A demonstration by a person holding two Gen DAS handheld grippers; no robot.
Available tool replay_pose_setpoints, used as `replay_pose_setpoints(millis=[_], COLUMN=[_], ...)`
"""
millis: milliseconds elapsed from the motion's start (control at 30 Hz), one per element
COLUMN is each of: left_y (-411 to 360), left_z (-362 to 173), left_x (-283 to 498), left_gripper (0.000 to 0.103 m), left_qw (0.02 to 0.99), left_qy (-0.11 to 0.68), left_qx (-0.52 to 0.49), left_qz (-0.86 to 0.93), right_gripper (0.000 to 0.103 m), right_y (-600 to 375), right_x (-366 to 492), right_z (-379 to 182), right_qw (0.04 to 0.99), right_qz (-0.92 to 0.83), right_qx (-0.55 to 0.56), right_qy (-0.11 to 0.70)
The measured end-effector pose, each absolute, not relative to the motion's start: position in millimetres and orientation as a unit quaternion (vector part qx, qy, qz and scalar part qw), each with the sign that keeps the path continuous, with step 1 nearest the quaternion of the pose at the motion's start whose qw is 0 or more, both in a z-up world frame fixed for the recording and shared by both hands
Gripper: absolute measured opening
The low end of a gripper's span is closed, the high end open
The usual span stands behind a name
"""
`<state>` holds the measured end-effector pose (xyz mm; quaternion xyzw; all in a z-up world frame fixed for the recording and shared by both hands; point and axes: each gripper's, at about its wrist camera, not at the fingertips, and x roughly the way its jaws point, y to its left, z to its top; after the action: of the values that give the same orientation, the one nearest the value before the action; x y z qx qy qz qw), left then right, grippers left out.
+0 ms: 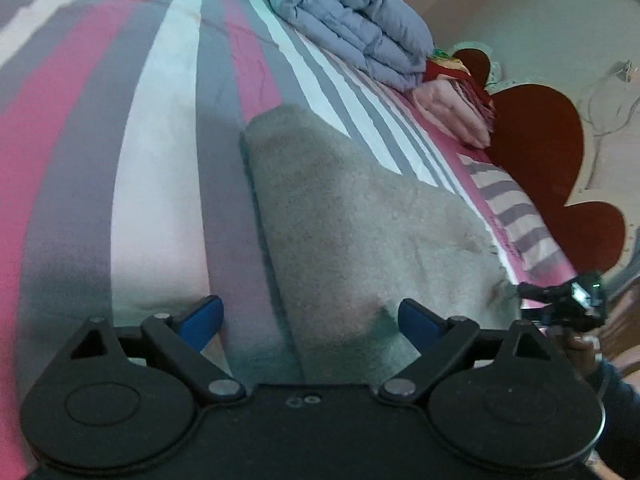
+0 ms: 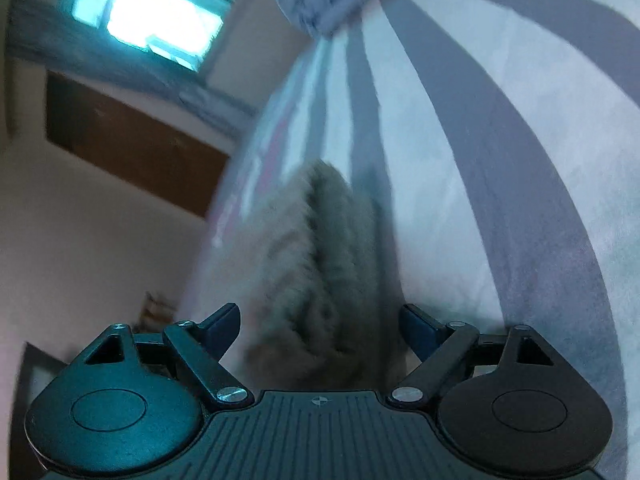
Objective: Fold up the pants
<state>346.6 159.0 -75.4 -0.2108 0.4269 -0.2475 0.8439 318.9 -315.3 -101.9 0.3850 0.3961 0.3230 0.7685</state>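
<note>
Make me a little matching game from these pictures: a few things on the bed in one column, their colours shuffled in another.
Things:
1. pants
2. folded quilt
3. folded blanket
4. cloud-shaped headboard

Colours:
A. dark red
B. pale pink
C. grey-beige
D. lavender blue

Pairs: 1-C, 2-D, 3-B, 4-A

The pants [image 1: 352, 216] lie on the bed [image 1: 160, 160]; a folded quilt [image 1: 352, 20] sits beyond them, with a headboard [image 1: 552, 168] to the right.
</note>
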Motion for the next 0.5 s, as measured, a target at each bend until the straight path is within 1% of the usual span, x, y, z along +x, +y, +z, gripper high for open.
replay_pose_setpoints(millis=[167, 233, 400, 433, 467, 500], left_y=[168.9, 164.4, 143.6, 142.6, 143.1, 145.9], left_z=[-82.6, -87.2, -103.0, -105.4, -107.3, -110.5], left_x=[368.2, 372.9, 382.2, 383.2, 382.7, 381.8], left_gripper=[0.086, 0.085, 0.084, 0.079, 0.074, 0.06], left_qw=[0.808, 0.788, 0.769, 0.768, 0.769, 0.771], left_qy=[0.449, 0.448, 0.435, 0.431, 0.428, 0.427], left_qx=[-0.254, -0.286, -0.309, -0.312, -0.314, -0.311], left_qz=[-0.284, -0.312, -0.352, -0.355, -0.358, -0.355], right_gripper=[0.086, 0.086, 0.086, 0.081, 0.071, 0.068], right_y=[-309.8, -304.4, -292.8, -291.3, -289.9, -293.4], right_x=[333.5, 327.2, 335.4, 339.3, 343.1, 343.2], right_z=[-104.4, -106.5, -113.9, -114.4, -116.6, -118.8], right_qw=[0.752, 0.746, 0.727, 0.724, 0.725, 0.725], right_qz=[0.352, 0.36, 0.376, 0.378, 0.378, 0.374], right_qx=[0.37, 0.372, 0.4, 0.402, 0.397, 0.398], right_qy=[0.416, 0.42, 0.414, 0.414, 0.417, 0.42])
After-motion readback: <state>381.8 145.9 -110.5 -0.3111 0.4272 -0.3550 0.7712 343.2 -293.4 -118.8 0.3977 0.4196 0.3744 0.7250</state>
